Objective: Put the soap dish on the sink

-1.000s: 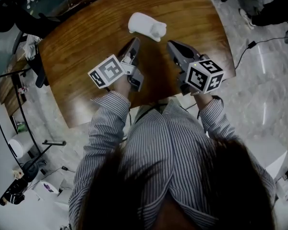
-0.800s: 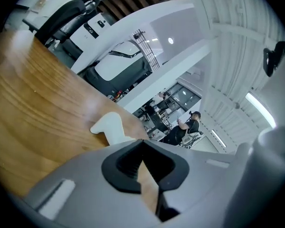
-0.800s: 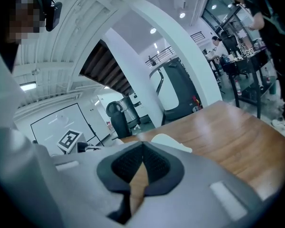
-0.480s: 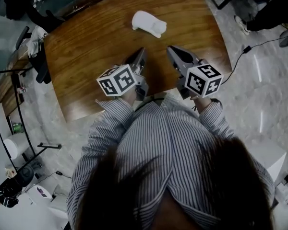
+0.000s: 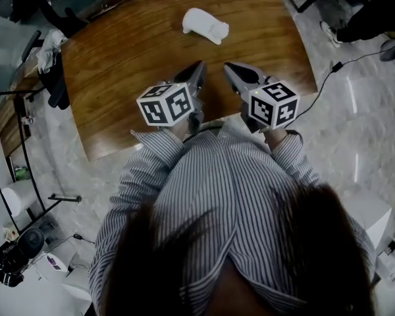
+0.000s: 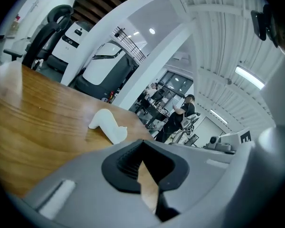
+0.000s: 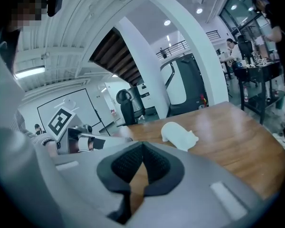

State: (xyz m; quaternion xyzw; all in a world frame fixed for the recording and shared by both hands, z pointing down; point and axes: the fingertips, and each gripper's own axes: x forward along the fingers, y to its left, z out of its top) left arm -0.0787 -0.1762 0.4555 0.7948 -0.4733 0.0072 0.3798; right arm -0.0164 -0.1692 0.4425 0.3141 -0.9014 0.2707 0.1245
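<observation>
We've got the left gripper (image 5: pixel 199 65) and right gripper (image 5: pixel 227 67) side by side over the brown wooden counter (image 5: pixel 118 78), tilted slightly down, fingers (image 6: pixel 123 165) closed on nothing. The white rounded soap dish (image 5: pixel 205 26) sits at 12 o'clock, well apart.

Head view dim, desaturated, corners vignetted black. Gripper views brighter, lit by ceiling strip lights (image 6: pixel 249 77); heavy fisheye bending at edges. Glare sheen on tabletop (image 5: pixel 131 58); soap dish (image 5: pixel 205 26) washes out white.
</observation>
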